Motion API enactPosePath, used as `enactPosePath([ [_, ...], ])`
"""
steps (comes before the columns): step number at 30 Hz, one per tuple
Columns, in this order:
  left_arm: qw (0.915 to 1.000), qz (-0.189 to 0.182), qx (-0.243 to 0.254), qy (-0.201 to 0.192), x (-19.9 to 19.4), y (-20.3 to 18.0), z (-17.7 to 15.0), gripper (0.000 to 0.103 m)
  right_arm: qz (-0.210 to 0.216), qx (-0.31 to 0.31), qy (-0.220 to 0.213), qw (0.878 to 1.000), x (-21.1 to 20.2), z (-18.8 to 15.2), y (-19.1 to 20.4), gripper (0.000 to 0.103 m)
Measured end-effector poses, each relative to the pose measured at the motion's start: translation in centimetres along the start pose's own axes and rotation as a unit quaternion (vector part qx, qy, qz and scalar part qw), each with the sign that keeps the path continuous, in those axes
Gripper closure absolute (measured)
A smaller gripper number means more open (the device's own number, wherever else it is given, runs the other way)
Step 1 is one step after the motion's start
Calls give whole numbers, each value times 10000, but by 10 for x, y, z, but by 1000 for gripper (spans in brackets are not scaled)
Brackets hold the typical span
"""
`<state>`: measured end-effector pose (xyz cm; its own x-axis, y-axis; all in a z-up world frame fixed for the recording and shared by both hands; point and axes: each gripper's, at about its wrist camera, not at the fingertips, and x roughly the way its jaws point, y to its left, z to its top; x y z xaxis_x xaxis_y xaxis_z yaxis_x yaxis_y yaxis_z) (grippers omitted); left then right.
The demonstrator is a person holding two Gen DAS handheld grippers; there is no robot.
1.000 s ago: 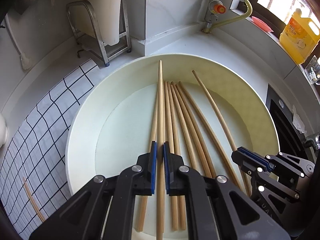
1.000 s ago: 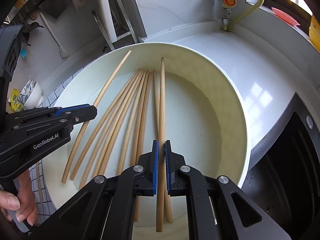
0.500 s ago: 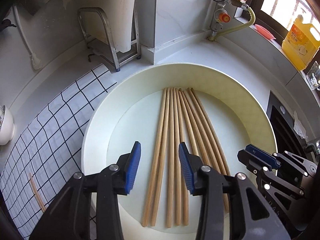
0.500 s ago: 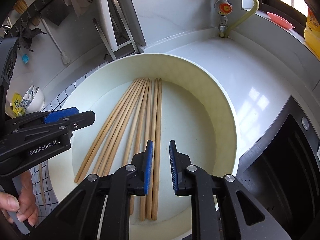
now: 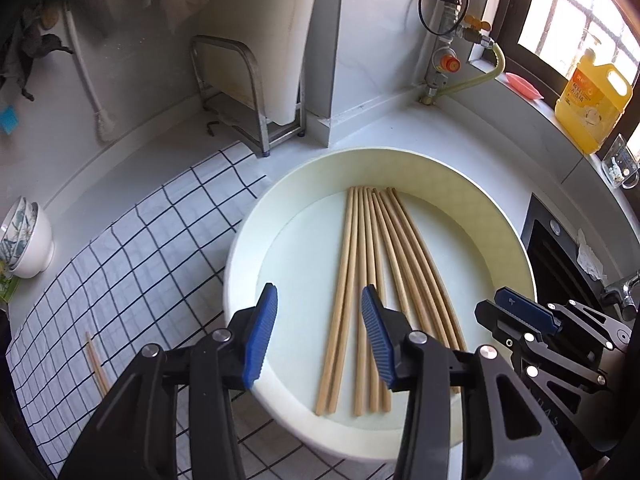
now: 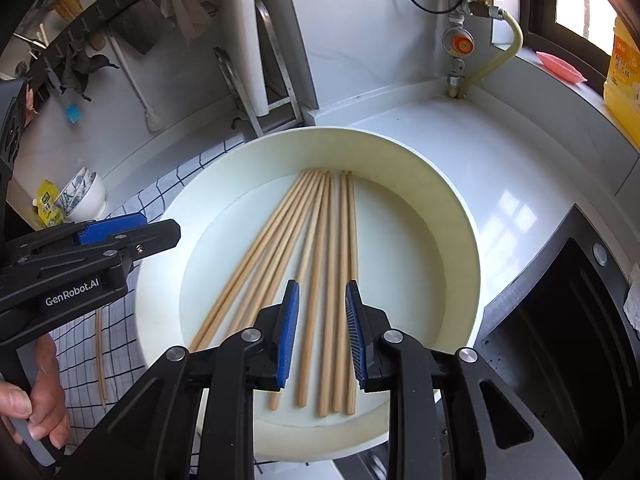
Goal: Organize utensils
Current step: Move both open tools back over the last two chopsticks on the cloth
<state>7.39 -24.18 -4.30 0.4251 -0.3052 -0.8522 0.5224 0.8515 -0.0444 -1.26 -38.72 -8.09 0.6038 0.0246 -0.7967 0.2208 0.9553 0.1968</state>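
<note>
Left wrist view
- Left gripper (image 5: 319,336): lower middle of the frame, jaws wide apart, holding nothing, above the near part of the basin.
- Basin (image 5: 492,216): round, cream, in the centre, partly on the cloth (image 5: 132,248).
- Chopsticks (image 5: 378,280): lying flat on the basin floor, side by side, far tips close together, near ends a little fanned.
- Loose chopstick (image 5: 97,368): on the cloth at lower left, outside the basin, well apart from the others.
- Right gripper (image 5: 524,314): lower right, at the basin rim.

Right wrist view
- Right gripper (image 6: 322,332): lower centre, jaws moderately apart, empty, over the near ends of the chopsticks (image 6: 320,264).
- Left gripper (image 6: 112,230): at the left edge, beside the basin (image 6: 460,216) rim; its opening cannot be judged here.
- Loose chopstick (image 6: 100,356): lower left, on the cloth.

Step
- In hand: I judge the bundle is gathered and let go; both grippers are free.
- Next: probably the loose chopstick; this calls for a low, narrow pinch by the left gripper, because it lies flat on soft cloth.
</note>
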Motion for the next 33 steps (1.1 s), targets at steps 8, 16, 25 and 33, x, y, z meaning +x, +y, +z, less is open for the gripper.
enactPosePath([
  [8,9995,90,-238,-199,-35,36,-17,54,38,-225,-104,9997,-18,-5,35,72],
  [16,9975,251,-567,-335,-64,88,-39,50,155,-477,-155,9986,-23,-6,81,65],
  [25,9922,596,-1039,-336,-88,160,-78,47,389,-949,-106,9947,-19,-13,152,61],
  [33,9848,853,-1499,-192,-100,221,-124,46,705,-1391,90,9877,-4,-29,218,59],
])
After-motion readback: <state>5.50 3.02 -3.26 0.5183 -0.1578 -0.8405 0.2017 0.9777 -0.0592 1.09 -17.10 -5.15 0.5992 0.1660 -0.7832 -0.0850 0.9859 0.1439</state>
